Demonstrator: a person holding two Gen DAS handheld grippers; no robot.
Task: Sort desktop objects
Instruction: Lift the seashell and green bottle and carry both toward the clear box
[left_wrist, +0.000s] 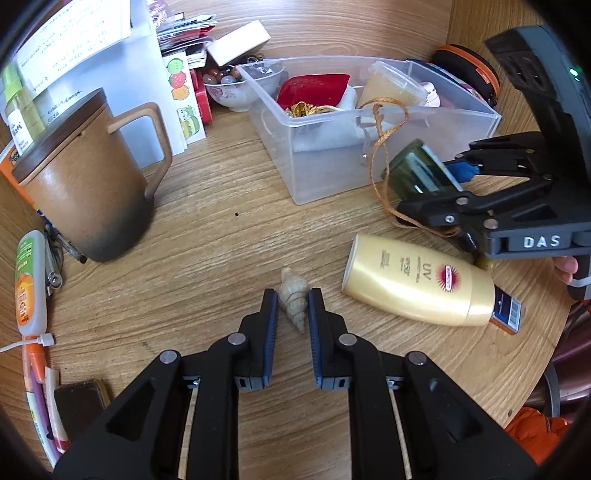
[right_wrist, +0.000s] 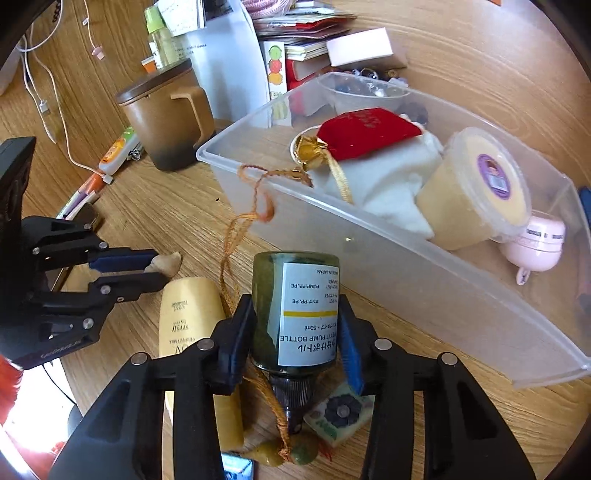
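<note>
**Shell and pump bottle in the grips beside the clear bin**

A small pale spiral shell (left_wrist: 293, 302) sits between the blue pads of the left gripper (left_wrist: 293, 306), low over the wooden desk (left_wrist: 207, 258); both pads touch its sides, so the narrow jaws are closed on it. The right gripper (right_wrist: 297, 314) clamps a dark green pump bottle (right_wrist: 295, 310) across its body, white label up and base pointing toward the clear plastic bin (right_wrist: 369, 236), pump cap back between the fingers.

Just right of the shell lies a gold sunscreen bottle (left_wrist: 417, 280) on its side, its cap end resting over a dark blue card (left_wrist: 508, 312). An orange braided cord (left_wrist: 384, 147) hangs over the near rim of the bin and loops down onto the desk beneath the held bottle. Inside the bin are a red velvet pouch (right_wrist: 369, 129), a white cloth (right_wrist: 388, 184), a lidded cream-coloured tub (right_wrist: 476, 184) and a small pink round gadget (right_wrist: 535, 240). A brown lidded mug (left_wrist: 88, 184) stands to the left, well apart from the shell, with pens and an orange-and-green tube (left_wrist: 29, 284) at the desk edge.

Only the right wrist view shows what lies under the held bottle: a patterned eraser-like block (right_wrist: 343, 410) and greenish stones (right_wrist: 291, 450) on the cord's end. The left wrist view alone shows a floral bowl (left_wrist: 229, 92) of beads behind the bin.
</note>
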